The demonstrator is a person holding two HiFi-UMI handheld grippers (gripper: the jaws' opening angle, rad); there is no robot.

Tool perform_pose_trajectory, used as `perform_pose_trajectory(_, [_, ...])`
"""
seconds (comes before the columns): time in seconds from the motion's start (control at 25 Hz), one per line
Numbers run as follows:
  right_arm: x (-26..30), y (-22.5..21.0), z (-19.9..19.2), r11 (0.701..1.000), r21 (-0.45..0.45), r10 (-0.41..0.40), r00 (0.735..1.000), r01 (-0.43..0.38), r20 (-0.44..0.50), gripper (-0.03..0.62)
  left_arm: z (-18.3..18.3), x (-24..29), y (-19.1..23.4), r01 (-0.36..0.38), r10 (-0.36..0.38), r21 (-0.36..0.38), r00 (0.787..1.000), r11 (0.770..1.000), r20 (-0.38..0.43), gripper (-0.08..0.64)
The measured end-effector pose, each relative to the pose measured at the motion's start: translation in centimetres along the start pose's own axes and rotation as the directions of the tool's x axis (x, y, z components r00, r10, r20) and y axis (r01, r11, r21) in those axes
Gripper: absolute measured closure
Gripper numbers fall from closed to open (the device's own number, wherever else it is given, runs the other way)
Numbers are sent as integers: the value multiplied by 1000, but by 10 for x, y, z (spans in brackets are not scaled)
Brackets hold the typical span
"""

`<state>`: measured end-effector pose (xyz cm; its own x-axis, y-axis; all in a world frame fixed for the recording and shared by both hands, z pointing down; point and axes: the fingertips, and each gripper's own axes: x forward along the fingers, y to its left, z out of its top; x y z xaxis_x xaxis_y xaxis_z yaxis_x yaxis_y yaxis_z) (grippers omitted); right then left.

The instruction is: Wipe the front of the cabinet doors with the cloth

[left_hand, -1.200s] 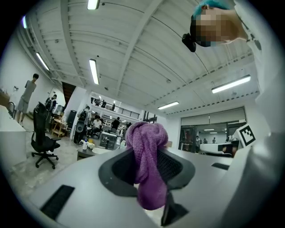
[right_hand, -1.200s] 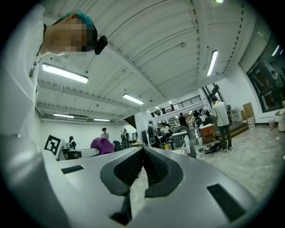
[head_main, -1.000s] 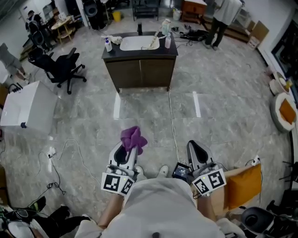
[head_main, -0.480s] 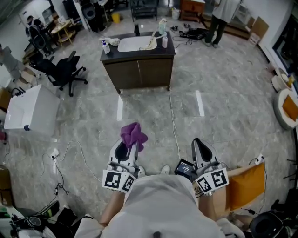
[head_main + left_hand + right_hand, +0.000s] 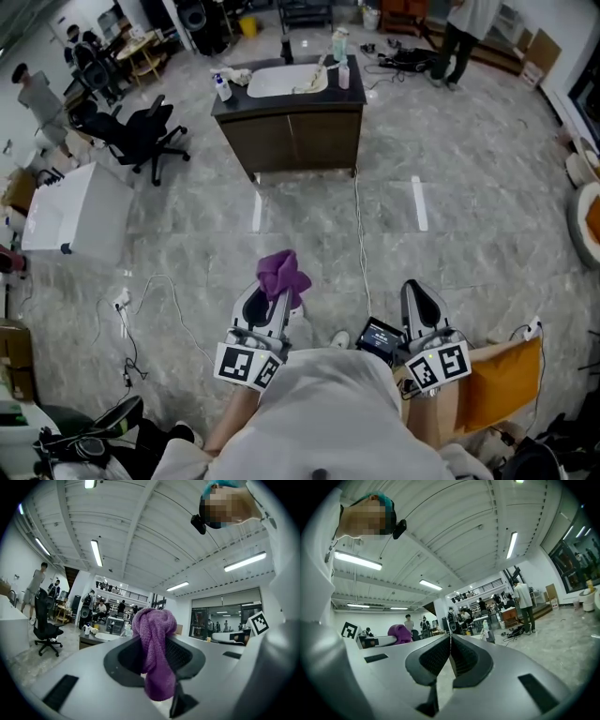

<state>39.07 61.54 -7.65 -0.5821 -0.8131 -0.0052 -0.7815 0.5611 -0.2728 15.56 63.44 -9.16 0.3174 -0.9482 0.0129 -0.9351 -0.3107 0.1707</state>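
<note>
1. Our left gripper (image 5: pixel 270 305) has its fingers closed on the purple cloth (image 5: pixel 282 274). The cloth is bunched into a knot above the fingers and a tail hangs down between them, as the left gripper view shows.
2. Our right gripper (image 5: pixel 421 302) carries nothing. In its own view the fingers meet edge to edge with no gap between them.
3. Both grippers sit close to our body at the near edge of the scene. The cabinet (image 5: pixel 305 141) stands well apart at the far side, across open floor. Its two dark doors (image 5: pixel 281 142) face us under a counter (image 5: pixel 232 103) with a white sink (image 5: pixel 286 80) and a bottle (image 5: pixel 223 88).
4. Over the last second little has changed. The cabinet and the two tape strips on the floor (image 5: pixel 257 212) have slid slightly to the right in the head view, and the standing person at the far right has mostly left the picture. The cabinet looks no nearer, and both grips are as they were.
5. We judge that wiping has not begun. The cloth is secured, but we must cross the floor, past the cable (image 5: pixel 361 234), before it can touch the doors.
</note>
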Motion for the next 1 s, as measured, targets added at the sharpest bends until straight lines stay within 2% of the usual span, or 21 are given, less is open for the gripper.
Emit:
perform_pose_trajectory(0.24, [43, -12, -1, 1000, -15, -27, 999, 27, -17, 563, 0, 42, 34, 16, -16, -20, 1000, 1000, -1, 442])
perform_pose_trajectory(0.44, [99, -18, 4, 997, -11, -81, 996, 81, -31, 563, 6, 93, 77, 69, -69, -47, 998, 997, -10, 442])
perform_pose_trajectory(0.8, [206, -20, 14, 985, -22, -173, 985, 173, -2, 563, 23, 182, 171, 181, -181, -30, 984, 983, 1, 442])
perform_pose_trajectory(1.0, [245, -17, 10, 979, -15, -204, 979, 204, -14, 563, 29, 203, 217, 177, -177, -43, 984, 983, -1, 442])
